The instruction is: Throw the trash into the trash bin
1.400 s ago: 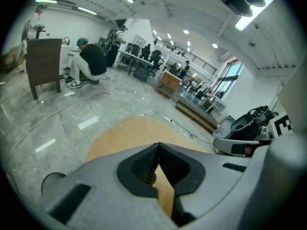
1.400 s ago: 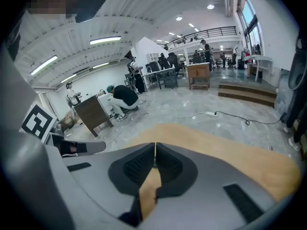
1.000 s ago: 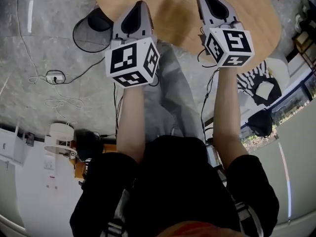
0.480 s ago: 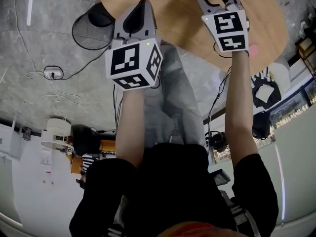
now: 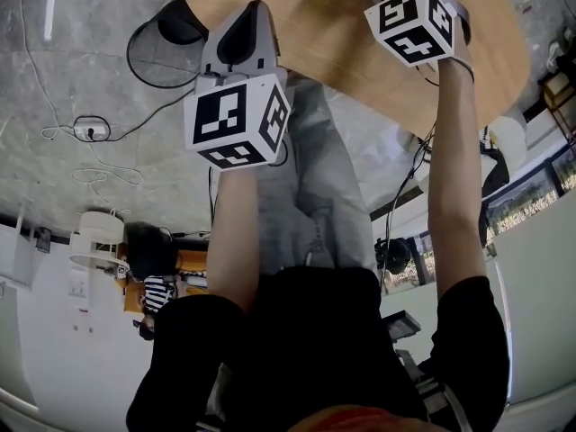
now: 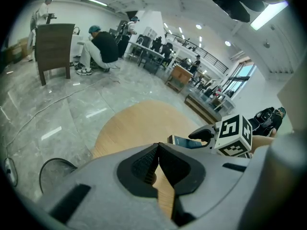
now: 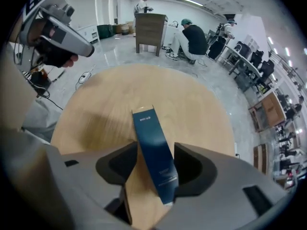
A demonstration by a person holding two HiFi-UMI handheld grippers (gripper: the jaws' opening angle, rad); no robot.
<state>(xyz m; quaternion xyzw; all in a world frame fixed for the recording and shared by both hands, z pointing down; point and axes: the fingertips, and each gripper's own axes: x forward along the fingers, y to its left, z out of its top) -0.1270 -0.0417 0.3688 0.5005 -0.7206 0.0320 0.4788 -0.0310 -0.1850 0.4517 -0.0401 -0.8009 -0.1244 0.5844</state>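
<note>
Your right gripper (image 7: 156,169) points steeply down at a round table (image 7: 110,104), its jaws opening around a slim box (image 7: 152,147) that lies flat on the wood. The dark pads stand apart on either side of the carton, the left one clear of it and the right one just at its edge, with no squeeze to be seen. Only that gripper's own view shows this. From your head camera its jaws run off the top of the frame, leaving just the marker cube (image 5: 416,21) and your forearm (image 5: 454,169). The left gripper view catches the box from the side, as a thin blue slab under the right gripper's dark tip. Your left gripper (image 6: 157,150) has its jaws together over the table's near edge, ribbed black pads meeting at the tips with nothing between them. The box is a long, narrow carton, deep blue and faintly glossy, with small white print at its far end that is too small to read. The tabletop is pale wood grain, smooth and matt. The floor (image 6: 57,114) is grey polished stone that mirrors the ceiling lights. The bin (image 5: 175,30), dark and round with a thin wire rim, stands on the floor left of the table, well apart from the box.
</note>
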